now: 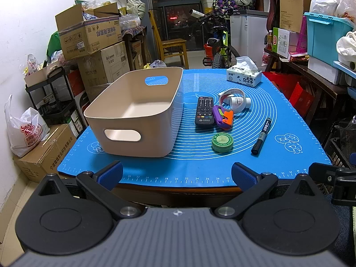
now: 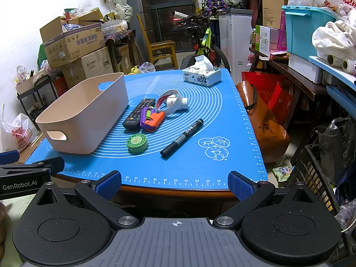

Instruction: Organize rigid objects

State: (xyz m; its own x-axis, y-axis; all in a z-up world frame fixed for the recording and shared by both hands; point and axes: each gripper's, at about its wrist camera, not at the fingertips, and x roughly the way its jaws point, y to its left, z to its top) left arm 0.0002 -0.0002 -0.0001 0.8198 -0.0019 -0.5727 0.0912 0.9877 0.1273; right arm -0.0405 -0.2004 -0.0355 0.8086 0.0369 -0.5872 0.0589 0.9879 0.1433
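An empty beige bin (image 1: 138, 111) (image 2: 84, 115) stands on the left of the blue mat (image 1: 244, 155) (image 2: 200, 162). To its right lie a black remote (image 1: 204, 110) (image 2: 139, 113), a purple and orange toy (image 1: 223, 116) (image 2: 152, 118), a tape roll (image 1: 232, 100) (image 2: 170, 103) around a white bottle (image 1: 241, 102) (image 2: 178, 102), a green round tin (image 1: 222, 141) (image 2: 137, 142) and a black marker (image 1: 261, 136) (image 2: 182, 138). My left gripper (image 1: 176, 174) and right gripper (image 2: 174, 183) are both open, held before the table's near edge, holding nothing.
A tissue box (image 1: 243, 75) (image 2: 202, 74) sits at the mat's far right. Cardboard boxes (image 1: 89, 33) are stacked at the left, a wooden chair (image 1: 171, 44) and bicycle (image 1: 220, 44) behind the table, cluttered shelves (image 2: 311, 66) and an orange bag (image 2: 264, 120) on the right.
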